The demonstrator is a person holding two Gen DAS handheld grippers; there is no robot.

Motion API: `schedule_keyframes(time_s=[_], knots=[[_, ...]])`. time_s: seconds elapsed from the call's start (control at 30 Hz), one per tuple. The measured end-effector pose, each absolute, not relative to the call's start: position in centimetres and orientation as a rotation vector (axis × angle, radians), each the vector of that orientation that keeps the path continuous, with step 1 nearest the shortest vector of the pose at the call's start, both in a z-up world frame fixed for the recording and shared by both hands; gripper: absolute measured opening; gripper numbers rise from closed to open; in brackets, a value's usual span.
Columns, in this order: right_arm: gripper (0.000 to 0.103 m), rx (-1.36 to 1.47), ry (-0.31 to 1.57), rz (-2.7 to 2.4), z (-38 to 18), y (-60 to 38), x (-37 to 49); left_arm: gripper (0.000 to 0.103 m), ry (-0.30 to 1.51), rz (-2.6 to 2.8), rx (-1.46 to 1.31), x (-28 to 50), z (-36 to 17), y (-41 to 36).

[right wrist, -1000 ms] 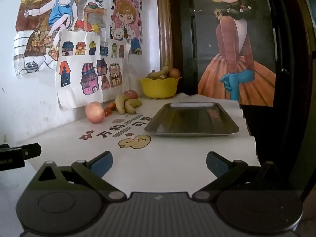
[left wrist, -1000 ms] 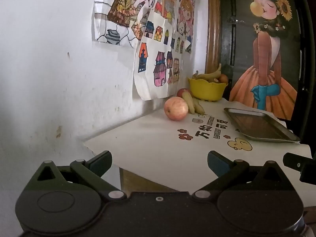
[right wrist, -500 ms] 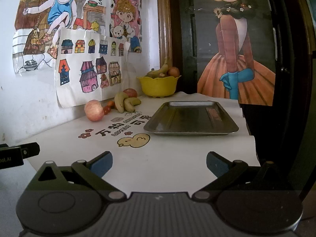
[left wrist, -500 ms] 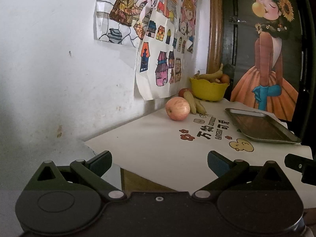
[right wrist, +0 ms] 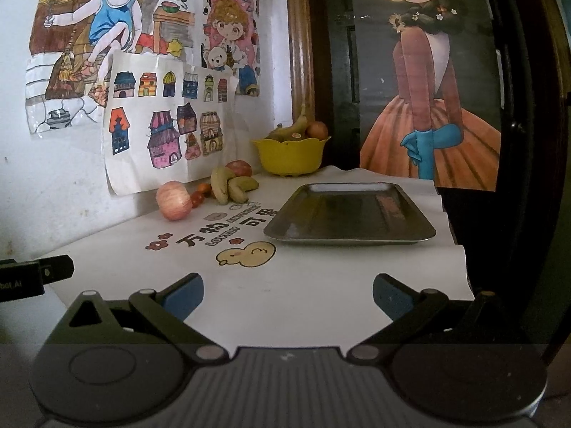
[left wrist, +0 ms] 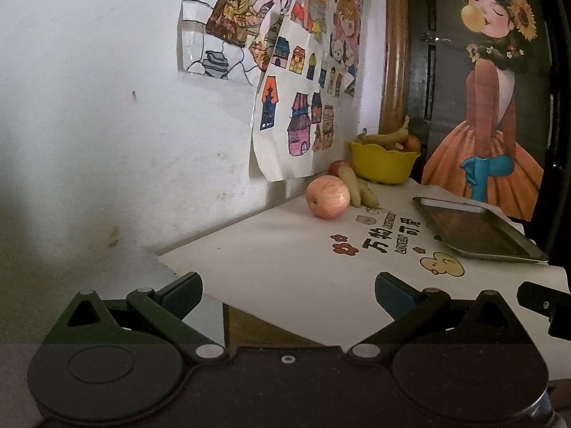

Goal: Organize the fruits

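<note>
A pink-red apple (left wrist: 328,197) (right wrist: 174,200) lies on the white table near the wall. Behind it lie a bunch of bananas (left wrist: 358,187) (right wrist: 230,187), a second red apple (right wrist: 239,168) and small red fruits (right wrist: 198,196). A yellow bowl (left wrist: 383,162) (right wrist: 291,155) holding a banana and other fruit stands at the far corner. An empty metal tray (left wrist: 474,230) (right wrist: 351,215) lies to the right. My left gripper (left wrist: 288,290) is open and empty at the table's near left corner. My right gripper (right wrist: 288,290) is open and empty over the near edge.
The white wall with children's drawings (right wrist: 167,135) runs along the table's left side. A dark door with a painted girl (right wrist: 431,100) stands behind the table. The table cover (right wrist: 321,285) shows printed letters and a duck. The table's right edge drops off beside the tray.
Both grippers have moved slightly forward and up toward the table. The jaws stay open. The fruit, bowl and tray have not moved.
</note>
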State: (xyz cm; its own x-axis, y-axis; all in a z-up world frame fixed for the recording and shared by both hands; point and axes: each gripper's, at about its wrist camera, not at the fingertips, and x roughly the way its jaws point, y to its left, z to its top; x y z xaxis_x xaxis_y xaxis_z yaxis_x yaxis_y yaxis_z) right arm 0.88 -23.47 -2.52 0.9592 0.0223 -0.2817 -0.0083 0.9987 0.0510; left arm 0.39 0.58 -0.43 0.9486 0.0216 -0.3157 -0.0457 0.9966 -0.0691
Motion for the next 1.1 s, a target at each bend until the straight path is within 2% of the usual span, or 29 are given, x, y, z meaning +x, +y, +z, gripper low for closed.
schedule_keyframes(time_s=[0.83, 1.1], knots=[[0.103, -0.052, 0.3, 0.142, -0.8, -21.8, 3.5, 0.102, 0.342, 0.061, -0.08, 2.2, -0.1, 1.4], [0.103, -0.056, 0.294, 0.158, -0.4, -22.0, 4.8, 0.102, 0.342, 0.019, -0.061, 5.0, 1.3, 1.8]])
